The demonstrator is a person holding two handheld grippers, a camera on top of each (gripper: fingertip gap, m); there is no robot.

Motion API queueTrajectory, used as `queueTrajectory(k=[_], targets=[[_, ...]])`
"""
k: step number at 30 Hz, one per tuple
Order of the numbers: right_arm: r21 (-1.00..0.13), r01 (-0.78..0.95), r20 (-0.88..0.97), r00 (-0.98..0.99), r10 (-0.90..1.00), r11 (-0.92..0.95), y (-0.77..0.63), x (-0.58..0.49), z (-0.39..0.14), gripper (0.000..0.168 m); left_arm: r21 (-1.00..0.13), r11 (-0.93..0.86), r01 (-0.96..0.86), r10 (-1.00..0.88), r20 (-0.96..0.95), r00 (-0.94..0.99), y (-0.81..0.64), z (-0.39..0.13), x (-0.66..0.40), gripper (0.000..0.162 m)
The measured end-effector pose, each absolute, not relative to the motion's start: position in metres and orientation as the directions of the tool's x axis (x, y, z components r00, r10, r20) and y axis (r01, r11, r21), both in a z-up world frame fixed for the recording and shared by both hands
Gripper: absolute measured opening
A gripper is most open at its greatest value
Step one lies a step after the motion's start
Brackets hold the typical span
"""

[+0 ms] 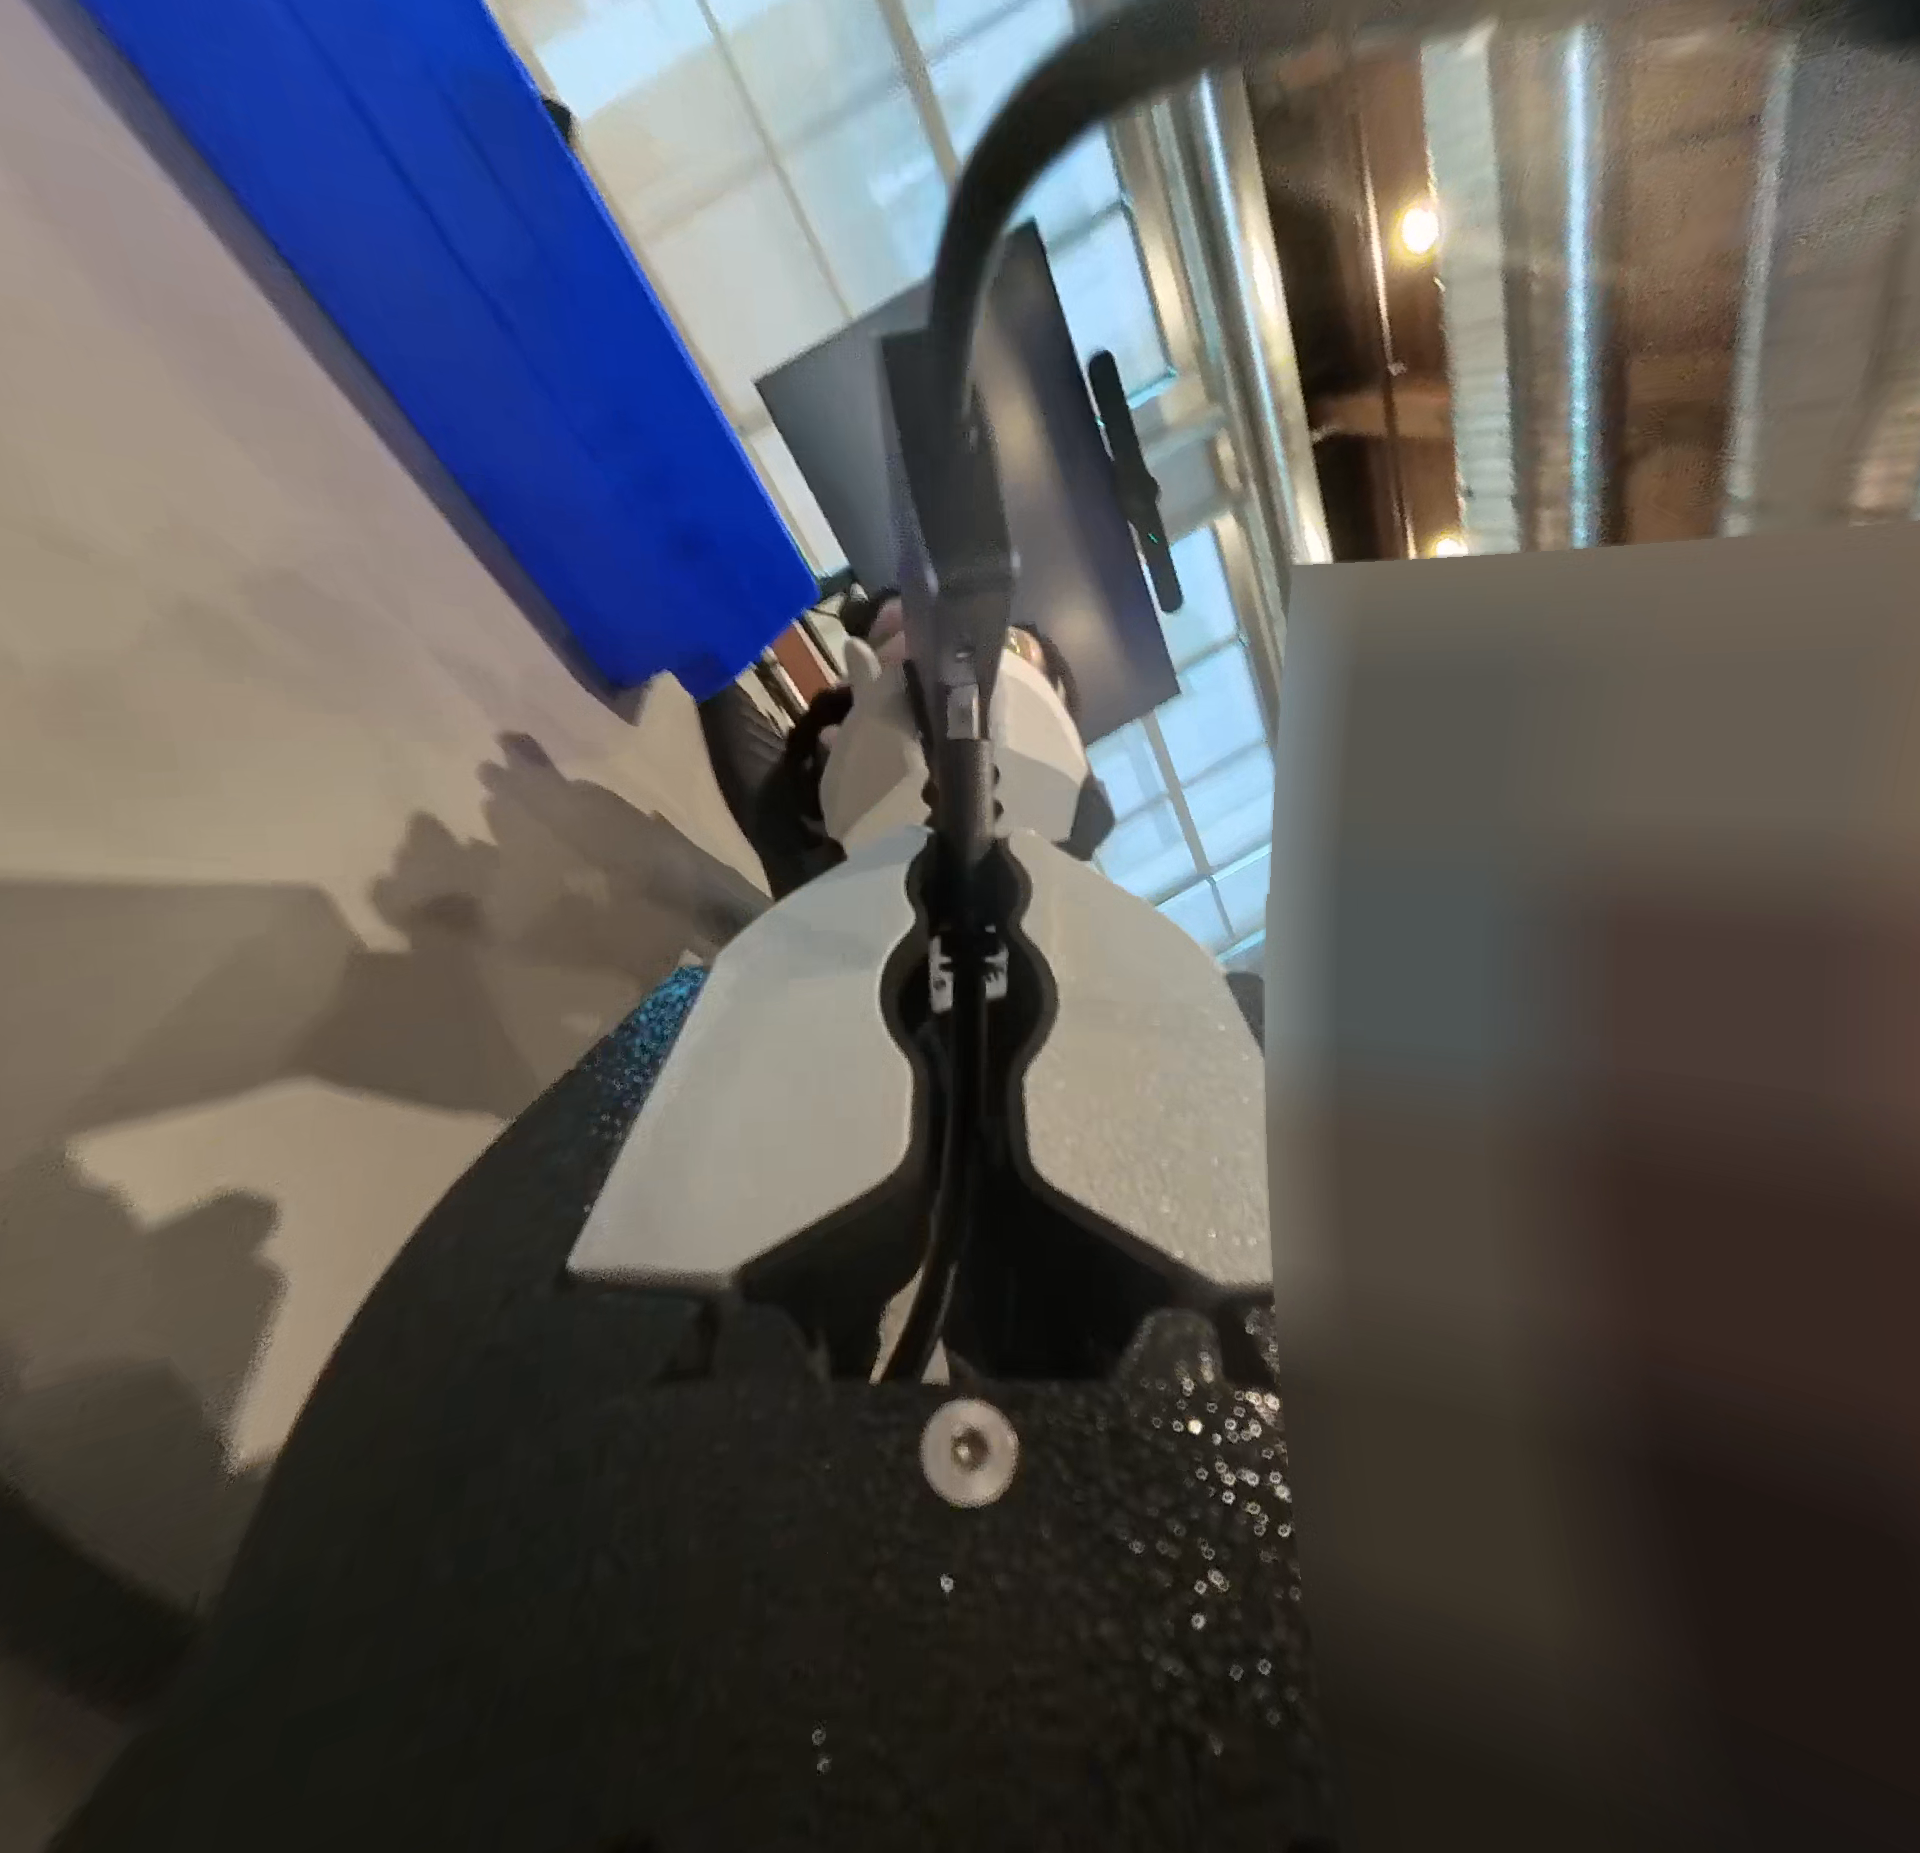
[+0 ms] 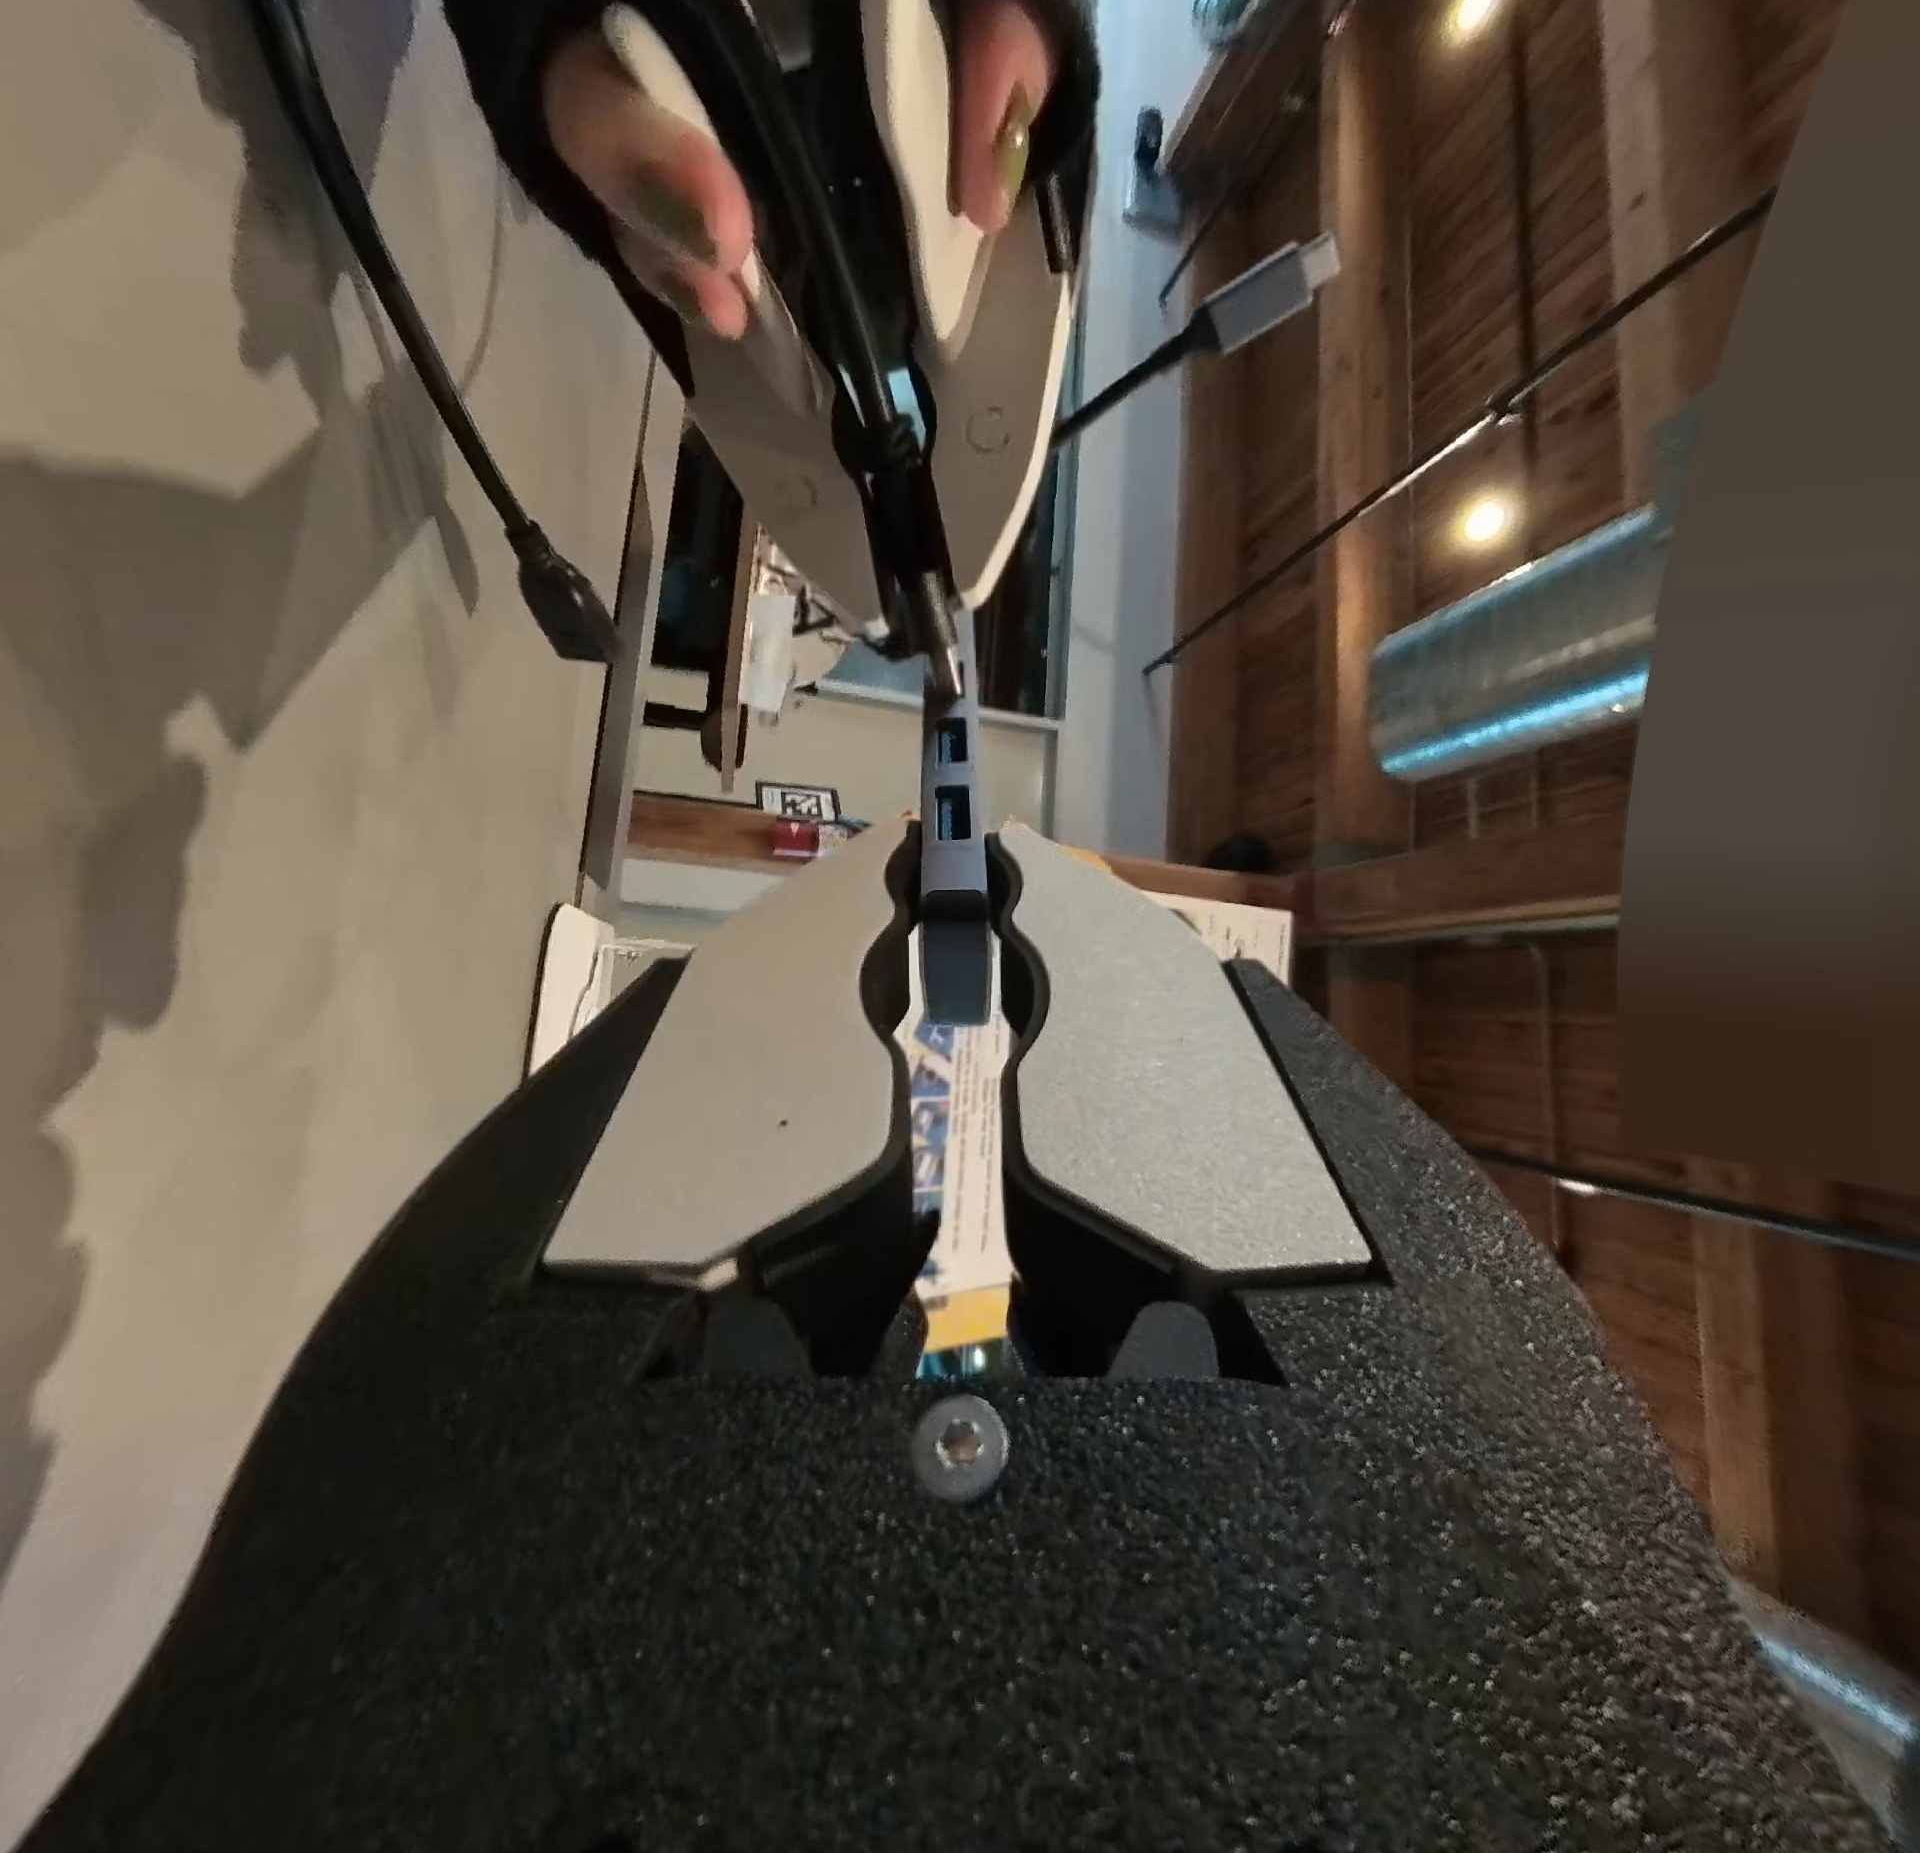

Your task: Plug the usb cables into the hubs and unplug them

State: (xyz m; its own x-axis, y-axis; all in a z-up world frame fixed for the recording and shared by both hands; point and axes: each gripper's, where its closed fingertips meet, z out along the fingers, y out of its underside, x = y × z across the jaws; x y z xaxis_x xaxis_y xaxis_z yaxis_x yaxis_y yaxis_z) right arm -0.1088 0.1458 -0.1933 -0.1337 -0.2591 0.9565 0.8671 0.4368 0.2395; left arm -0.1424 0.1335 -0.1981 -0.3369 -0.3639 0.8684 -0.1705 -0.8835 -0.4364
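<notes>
My right gripper (image 2: 954,839) is shut on a slim grey USB hub (image 2: 951,827) and holds it in the air, its blue ports facing the camera. My left gripper (image 1: 966,853) is shut on the black plug (image 1: 968,764) of a USB cable. In the right wrist view the left gripper (image 2: 920,598) comes in from above and the plug (image 2: 935,629) meets the hub's far end; how deep it sits is unclear. In the left wrist view the hub (image 1: 951,515) stands just beyond the plug, between the right gripper's white fingers (image 1: 1039,754). The hub's own cable ends in a dangling grey plug (image 2: 1262,291).
A blue bin (image 1: 468,297) stands on the pale table (image 1: 156,660) to the left. A second black cable with a plug (image 2: 566,598) hangs at left. Printed papers (image 2: 961,1128) lie below the right gripper. A dark monitor (image 1: 1070,515) and a wooden wall (image 2: 1403,556) stand behind.
</notes>
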Motion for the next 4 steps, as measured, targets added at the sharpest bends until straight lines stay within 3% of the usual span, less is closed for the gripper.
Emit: queueTrajectory(k=[4], targets=[[0.271, 0.851, 0.945, -0.148, -0.29, 0.45, 0.1421, -0.1074, -0.1914, 0.012, -0.442, -0.877, -0.19, -0.359, 0.863, -0.355, 0.1299, -0.1953, -0.1404, 0.009]])
